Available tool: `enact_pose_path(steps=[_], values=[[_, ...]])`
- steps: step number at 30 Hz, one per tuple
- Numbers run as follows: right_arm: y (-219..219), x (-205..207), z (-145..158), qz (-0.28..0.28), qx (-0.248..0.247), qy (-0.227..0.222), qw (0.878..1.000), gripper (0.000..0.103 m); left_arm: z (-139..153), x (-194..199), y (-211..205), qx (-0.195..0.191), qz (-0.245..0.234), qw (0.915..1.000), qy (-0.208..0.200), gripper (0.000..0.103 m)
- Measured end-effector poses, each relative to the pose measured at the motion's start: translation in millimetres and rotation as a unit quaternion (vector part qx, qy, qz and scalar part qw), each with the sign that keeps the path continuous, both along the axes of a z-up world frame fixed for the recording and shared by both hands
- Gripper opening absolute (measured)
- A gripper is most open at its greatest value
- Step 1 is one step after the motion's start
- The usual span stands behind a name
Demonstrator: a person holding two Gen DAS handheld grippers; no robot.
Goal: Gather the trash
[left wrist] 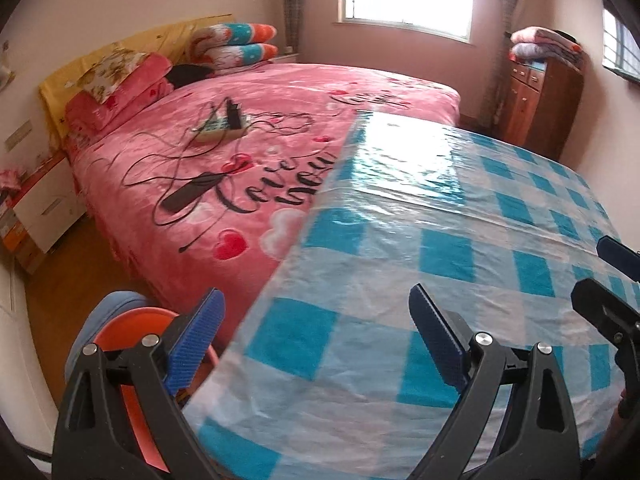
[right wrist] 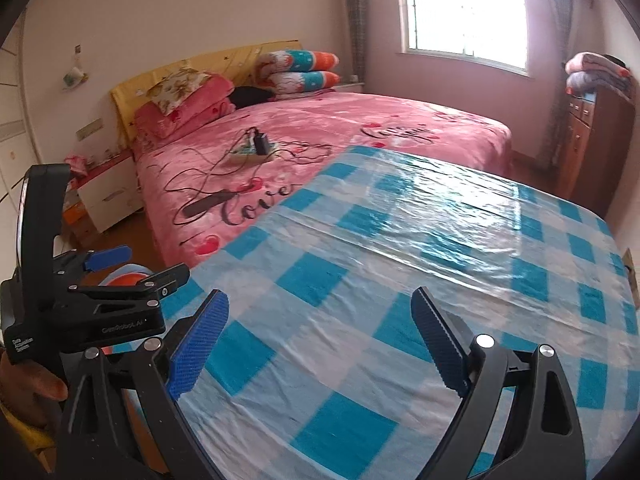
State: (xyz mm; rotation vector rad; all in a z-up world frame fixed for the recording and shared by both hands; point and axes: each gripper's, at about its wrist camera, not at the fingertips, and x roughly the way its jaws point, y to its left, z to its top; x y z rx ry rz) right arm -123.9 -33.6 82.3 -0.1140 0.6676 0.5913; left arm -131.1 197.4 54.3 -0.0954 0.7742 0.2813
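Observation:
A table with a blue and white checked plastic cloth (left wrist: pixel 420 248) fills the right of both views, and it also shows in the right wrist view (right wrist: pixel 400 280). No trash shows on it. My left gripper (left wrist: pixel 316 312) is open and empty over the table's near left edge; it also shows in the right wrist view (right wrist: pixel 136 264) at the left. My right gripper (right wrist: pixel 320 316) is open and empty above the cloth; its fingertips (left wrist: pixel 616 258) show at the right edge of the left wrist view. An orange bin with a blue rim (left wrist: pixel 120 320) stands on the floor left of the table.
A bed with a pink blanket (left wrist: pixel 260 140) lies beyond the table, with a power strip and cables (left wrist: pixel 220 124) on it. A white nightstand (left wrist: pixel 44 200) stands at the left, a wooden cabinet (left wrist: pixel 540 100) with folded blankets at the right, and a window behind.

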Motion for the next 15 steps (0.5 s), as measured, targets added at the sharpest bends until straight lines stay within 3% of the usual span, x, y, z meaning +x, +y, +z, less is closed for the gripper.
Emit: enact_pose_path(steps=[15], values=[[-66.7,-15.6,2.8,-0.083,-0.003,-0.017,0.996,0.091,16.1,8.9,-64.0,0.002,-0.069,0.9973,-0.025,0.094]])
